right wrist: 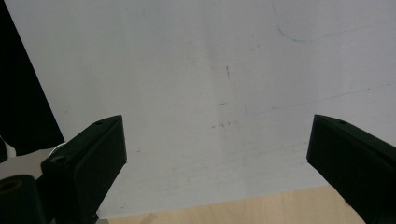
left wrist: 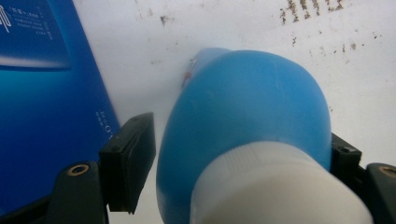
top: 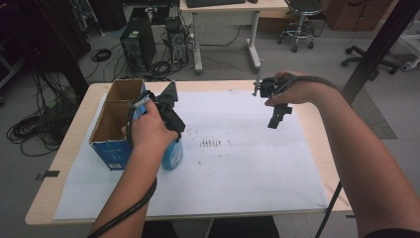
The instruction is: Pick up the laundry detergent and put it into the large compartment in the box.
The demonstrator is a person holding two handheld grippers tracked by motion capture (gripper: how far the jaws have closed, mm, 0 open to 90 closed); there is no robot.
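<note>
One smooth, rounded blue plastic bottle point(left wrist: 243, 116) with a ribbed white cap stood beside the cardboard box point(top: 111, 124), between the left claw point(left wrist: 233, 154) pads, not visibly pinched; the right claw point(right wrist: 217, 154) gaped, released.

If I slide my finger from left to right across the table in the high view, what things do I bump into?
Open blue cardboard box → blue plastic bottle under the left gripper → dark smudges on the white paper sheet → right gripper, held above the paper.
</note>
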